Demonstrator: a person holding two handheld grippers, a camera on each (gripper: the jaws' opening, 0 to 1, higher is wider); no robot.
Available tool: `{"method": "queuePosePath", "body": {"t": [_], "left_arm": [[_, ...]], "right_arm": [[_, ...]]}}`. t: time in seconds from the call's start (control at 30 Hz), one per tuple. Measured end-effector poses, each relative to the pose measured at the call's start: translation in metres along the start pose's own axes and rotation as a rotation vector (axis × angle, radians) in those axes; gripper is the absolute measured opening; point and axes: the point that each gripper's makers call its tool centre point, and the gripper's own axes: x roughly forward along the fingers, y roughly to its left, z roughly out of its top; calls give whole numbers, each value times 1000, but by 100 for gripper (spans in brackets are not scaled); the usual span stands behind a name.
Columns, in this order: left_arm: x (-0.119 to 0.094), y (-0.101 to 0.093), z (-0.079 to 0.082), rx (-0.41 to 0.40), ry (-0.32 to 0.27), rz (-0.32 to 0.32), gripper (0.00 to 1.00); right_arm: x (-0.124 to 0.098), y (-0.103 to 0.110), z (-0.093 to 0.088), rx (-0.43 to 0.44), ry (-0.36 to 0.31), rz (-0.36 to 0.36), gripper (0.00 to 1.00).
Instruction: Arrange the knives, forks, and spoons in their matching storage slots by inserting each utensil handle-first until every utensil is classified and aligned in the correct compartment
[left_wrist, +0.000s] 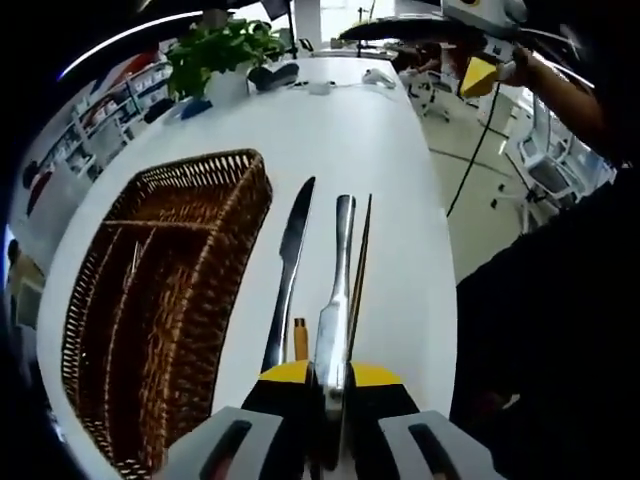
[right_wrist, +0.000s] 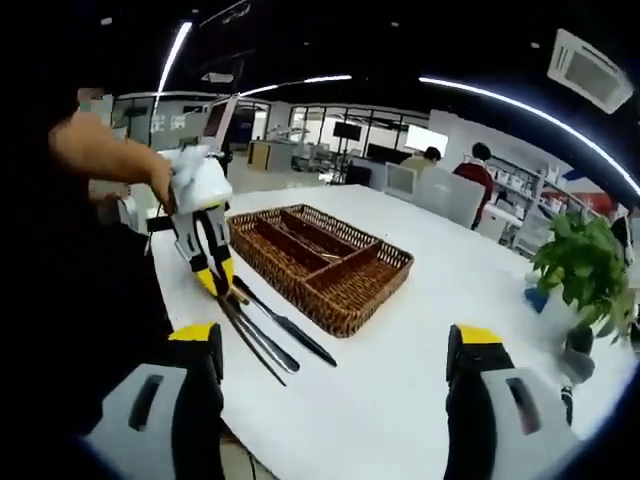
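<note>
Utensils lie side by side on the white table (left_wrist: 390, 150) beside the brown wicker tray (left_wrist: 190, 200): a steel knife (left_wrist: 291, 265), a silver-handled piece (left_wrist: 335, 300) pinched in the left gripper (left_wrist: 328, 385), a thin dark stick (left_wrist: 361, 265). Right gripper (right_wrist: 335, 350) gapes wide, holding nothing.

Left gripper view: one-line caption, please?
Left gripper shut on silver metal utensil, beside black-handled knife and brown wicker tray on white table.

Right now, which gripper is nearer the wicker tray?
Left. The left gripper is down at the table beside the wicker tray, shut on a utensil handle. The right gripper hangs open, farther back from the tray.
</note>
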Motion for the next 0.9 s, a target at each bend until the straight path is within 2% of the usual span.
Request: {"method": "queuePosePath", "body": {"t": [0.03,0.13,0.23,0.33,0.43,0.5,0.6,0.73,0.8,0.9], "left_arm": [[-2,0,1,8,2,-3,12],[-4,2,1,35,22,-9,12],[-6,5,3,40,33,-17,12],[-7,6,6,47,41,-19,11],[-9,8,8,51,45,-23,11],[-10,8,8,57,49,-27,11],[-10,10,7,72,56,-28,11],[-11,12,9,61,55,-44,11],[-11,14,12,53,49,-49,11],[-10,13,12,50,53,-56,11]], "right_arm": [[10,5,-8,-34,38,43,89],[30,12,-17,-91,78,92,80],[50,16,-18,-118,54,113,78],[67,27,-21,-164,59,151,74],[83,30,-33,-198,94,143,69],[90,30,-41,-212,117,142,71],[95,32,-50,-219,152,173,66],[102,36,-50,-223,160,196,54],[106,40,-47,-227,151,210,52],[110,46,-48,-276,159,224,44]]}}
